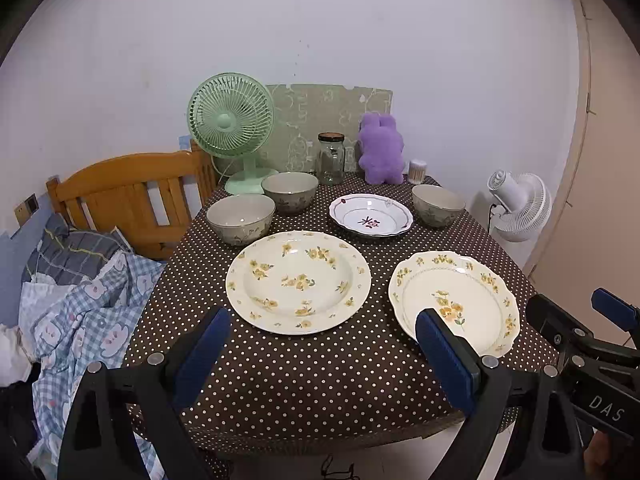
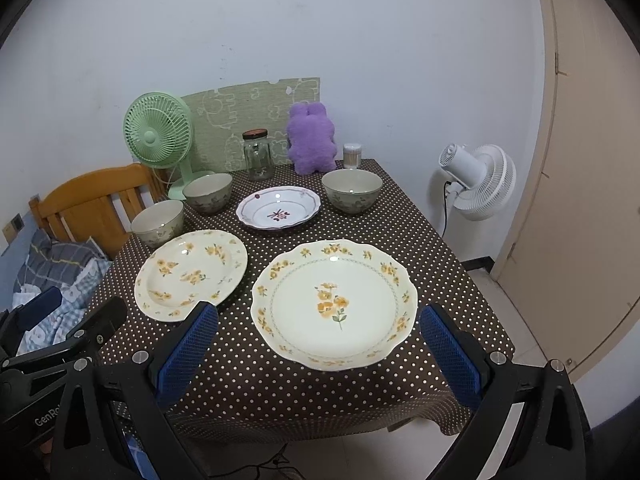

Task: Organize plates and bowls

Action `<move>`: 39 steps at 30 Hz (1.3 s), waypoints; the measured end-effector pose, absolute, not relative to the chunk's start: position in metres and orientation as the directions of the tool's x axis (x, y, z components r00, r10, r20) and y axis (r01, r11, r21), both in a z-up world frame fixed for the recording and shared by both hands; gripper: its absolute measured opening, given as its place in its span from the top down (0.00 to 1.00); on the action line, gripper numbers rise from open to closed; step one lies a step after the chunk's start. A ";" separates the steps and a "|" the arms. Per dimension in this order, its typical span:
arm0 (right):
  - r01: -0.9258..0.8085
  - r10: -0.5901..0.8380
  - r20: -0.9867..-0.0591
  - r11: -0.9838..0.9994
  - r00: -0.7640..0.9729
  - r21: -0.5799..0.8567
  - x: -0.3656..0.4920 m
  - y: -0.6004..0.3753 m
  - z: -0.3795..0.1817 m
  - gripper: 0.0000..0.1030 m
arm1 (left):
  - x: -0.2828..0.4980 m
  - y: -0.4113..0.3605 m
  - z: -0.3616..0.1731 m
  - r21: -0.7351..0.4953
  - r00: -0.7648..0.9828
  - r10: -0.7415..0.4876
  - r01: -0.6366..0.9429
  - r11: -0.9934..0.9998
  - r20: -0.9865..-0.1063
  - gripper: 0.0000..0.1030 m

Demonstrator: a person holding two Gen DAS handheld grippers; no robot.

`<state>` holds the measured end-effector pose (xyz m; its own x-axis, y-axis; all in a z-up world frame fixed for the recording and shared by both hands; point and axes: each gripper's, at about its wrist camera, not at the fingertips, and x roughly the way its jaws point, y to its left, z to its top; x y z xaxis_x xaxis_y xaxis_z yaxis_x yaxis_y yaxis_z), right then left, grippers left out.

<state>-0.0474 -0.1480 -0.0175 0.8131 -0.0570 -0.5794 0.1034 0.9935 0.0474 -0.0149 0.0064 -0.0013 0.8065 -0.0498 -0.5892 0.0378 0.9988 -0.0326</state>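
On the brown polka-dot tablecloth point(image 1: 300, 380) lie a round cream plate with yellow flowers point(image 1: 298, 280) point(image 2: 190, 272), a scalloped cream plate with yellow flowers point(image 1: 454, 302) point(image 2: 334, 304), and a white plate with a red pattern point(image 1: 370, 214) point(image 2: 278, 208). Three grey-green bowls stand behind: two at the left point(image 1: 240, 218) point(image 1: 290, 190), one at the right point(image 1: 438, 204) point(image 2: 352, 190). My left gripper point(image 1: 324, 354) is open and empty above the table's front edge. My right gripper point(image 2: 320, 344) is open and empty, its jaws either side of the scalloped plate's near rim.
A green fan point(image 1: 232, 128), a glass jar point(image 1: 331, 158), a purple plush toy point(image 1: 380, 148) and a small toothpick pot point(image 1: 417, 171) stand along the back. A wooden bed frame point(image 1: 128, 196) with bedding is at the left. A white fan point(image 2: 478, 180) and a door point(image 2: 592, 160) are at the right.
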 end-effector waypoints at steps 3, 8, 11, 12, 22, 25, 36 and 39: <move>0.105 -0.060 -0.580 0.993 0.812 0.044 -0.047 -0.148 -0.017 0.01 | -0.015 0.007 -0.002 -0.034 0.806 -0.052 0.039 0.999 -0.590 0.08; 0.109 -0.064 -0.579 0.993 0.813 0.043 -0.048 -0.148 -0.017 0.01 | -0.015 0.006 -0.003 -0.035 0.807 -0.056 0.043 0.998 -0.588 0.08; 0.107 -0.061 -0.579 0.993 0.813 0.045 -0.047 -0.148 -0.016 0.01 | -0.015 0.007 -0.003 -0.034 0.806 -0.054 0.042 0.999 -0.589 0.08; 0.106 -0.061 -0.578 0.993 0.814 0.044 -0.047 -0.148 -0.016 0.01 | -0.015 0.007 -0.003 -0.035 0.806 -0.055 0.043 0.998 -0.589 0.08; 0.102 -0.060 -0.581 0.994 0.812 0.040 -0.042 -0.147 -0.017 0.01 | -0.013 0.007 -0.004 -0.035 0.804 -0.053 0.040 0.999 -0.592 0.08; 0.099 -0.058 -0.583 0.994 0.810 0.039 -0.040 -0.145 -0.017 0.01 | -0.012 0.009 -0.002 -0.034 0.804 -0.049 0.036 0.999 -0.593 0.08; 0.099 -0.059 -0.587 0.994 0.808 0.036 -0.036 -0.142 -0.018 0.01 | -0.008 0.014 -0.003 -0.034 0.802 -0.048 0.035 0.999 -0.595 0.08; 0.105 -0.065 -0.588 0.994 0.807 0.034 -0.035 -0.141 -0.019 0.01 | -0.006 0.016 -0.004 -0.035 0.800 -0.052 0.038 0.999 -0.598 0.09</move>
<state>-0.0354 -0.1406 -0.0189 0.8065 -0.0652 -0.5876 0.1050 0.9939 0.0337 -0.0062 0.0160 -0.0037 0.8000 -0.0518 -0.5977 0.0384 0.9986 -0.0351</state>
